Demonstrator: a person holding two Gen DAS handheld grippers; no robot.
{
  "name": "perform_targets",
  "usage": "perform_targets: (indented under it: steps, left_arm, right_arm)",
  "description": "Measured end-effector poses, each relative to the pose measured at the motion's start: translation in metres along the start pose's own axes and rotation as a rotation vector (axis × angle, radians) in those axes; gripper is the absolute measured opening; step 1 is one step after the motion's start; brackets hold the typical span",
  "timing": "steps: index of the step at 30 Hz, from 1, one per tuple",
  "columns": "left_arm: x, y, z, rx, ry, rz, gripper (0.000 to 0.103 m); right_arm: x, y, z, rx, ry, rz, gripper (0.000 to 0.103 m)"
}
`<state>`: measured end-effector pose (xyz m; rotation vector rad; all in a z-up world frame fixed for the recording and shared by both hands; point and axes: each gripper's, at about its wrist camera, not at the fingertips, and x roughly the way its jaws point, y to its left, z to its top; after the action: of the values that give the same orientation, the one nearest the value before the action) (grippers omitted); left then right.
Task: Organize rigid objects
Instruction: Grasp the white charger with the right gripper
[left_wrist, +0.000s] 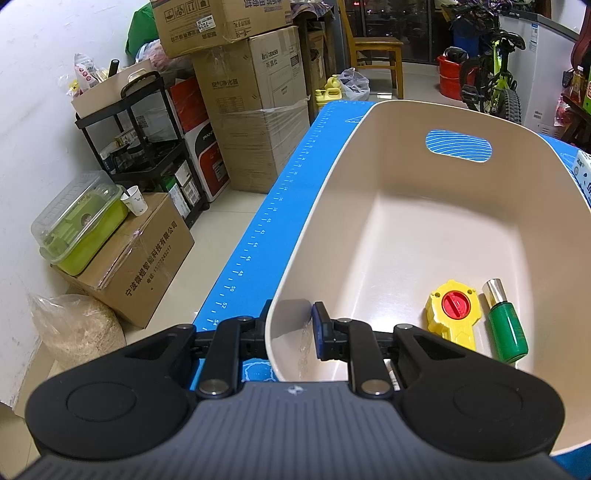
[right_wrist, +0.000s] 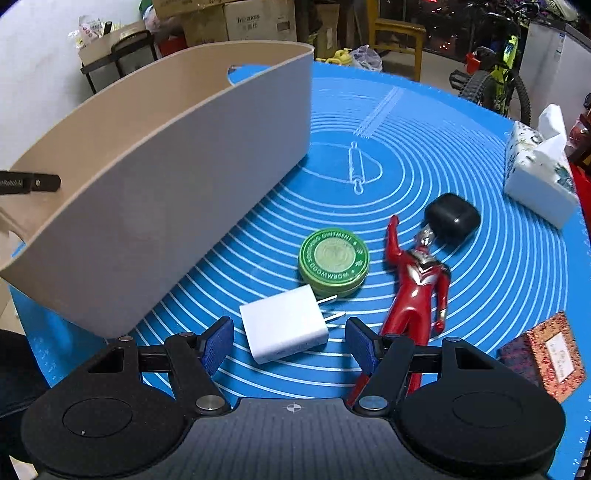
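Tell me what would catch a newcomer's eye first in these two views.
The big beige bin dominates the left of the bright blue ringed mat, its near rim pinched by the left tool. Inside it lie a yellow-and-red toy and a green bottle side by side. On the mat, the open right tool straddles a white charger, with a green ointment tin and a red figure just beyond.

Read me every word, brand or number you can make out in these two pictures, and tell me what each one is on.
"WORMWOOD SOOTHING OINTMENT": green tin.
"48", "50", "52": ruler marks on the blue mat edge.
"宁波微想智能科技有限公司": floor carton.
"空气净化器": tall carton.
"6202": sticker on the top carton.
Too blurred or small: tissue box, patterned notebook, green bottle.
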<state>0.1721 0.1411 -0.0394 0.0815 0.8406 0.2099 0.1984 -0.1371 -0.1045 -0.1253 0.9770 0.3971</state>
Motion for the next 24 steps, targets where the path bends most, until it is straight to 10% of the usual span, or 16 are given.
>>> perform_targets:
  steps: [24]
  left_arm:
    - [0.000, 0.000, 0.000, 0.002, -0.001, 0.000, 0.023]
  right_arm:
    - [-0.009, 0.001, -0.006, -0.116, -0.080, -0.021, 0.054]
